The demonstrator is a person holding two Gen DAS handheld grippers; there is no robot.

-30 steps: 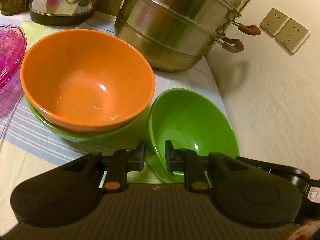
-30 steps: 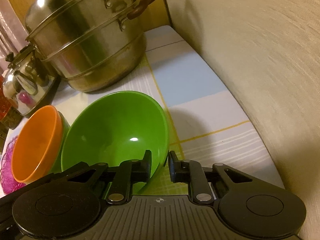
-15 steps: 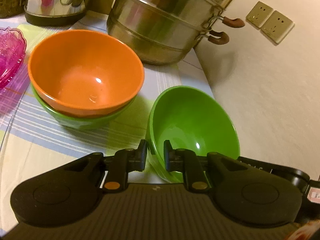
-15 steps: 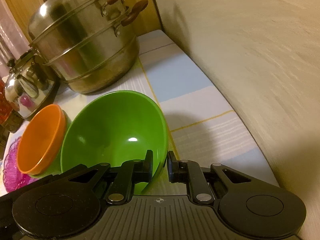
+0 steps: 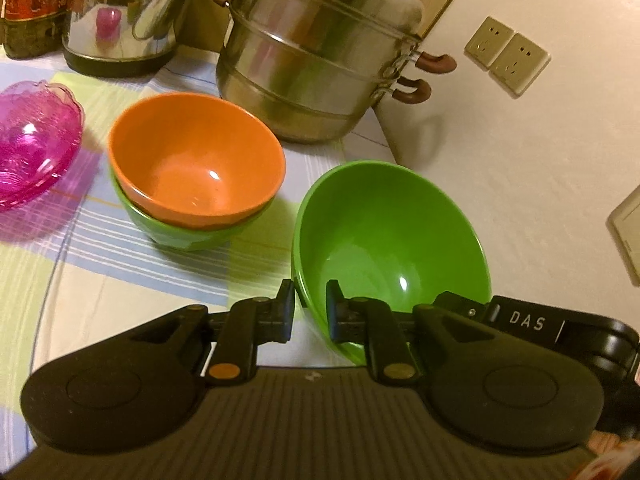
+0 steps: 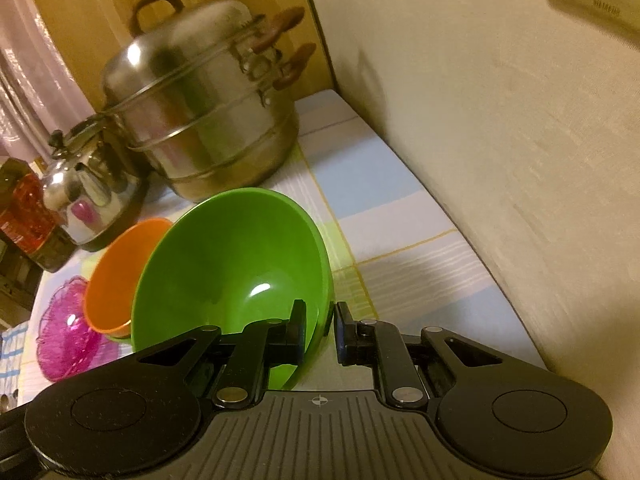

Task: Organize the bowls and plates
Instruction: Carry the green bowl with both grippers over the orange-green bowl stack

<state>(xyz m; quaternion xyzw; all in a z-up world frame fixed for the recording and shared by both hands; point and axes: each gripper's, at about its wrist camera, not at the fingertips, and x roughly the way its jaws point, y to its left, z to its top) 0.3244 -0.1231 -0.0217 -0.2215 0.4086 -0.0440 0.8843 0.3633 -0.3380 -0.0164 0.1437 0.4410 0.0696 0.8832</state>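
Note:
A large green bowl (image 5: 396, 236) hangs tilted above the table, held by both grippers. My left gripper (image 5: 310, 306) is shut on its left rim. My right gripper (image 6: 320, 326) is shut on the opposite rim of the same green bowl (image 6: 232, 268). To the left stands an orange bowl (image 5: 196, 160) nested in a second green bowl (image 5: 176, 232) on the striped tablecloth. In the right wrist view the orange bowl (image 6: 116, 272) shows partly behind the held bowl.
A steel steamer pot (image 5: 316, 56) stands behind the bowls, a steel kettle (image 5: 120, 12) and a bottle (image 5: 28, 4) further left. A pink glass dish (image 5: 32, 140) lies at the left. The wall with sockets (image 5: 506, 56) runs close along the right of the table (image 6: 400, 208).
Both grippers have risen and pulled back with the green bowl, which is lifted off the tablecloth. The stacked bowls and the pot look smaller and farther away.

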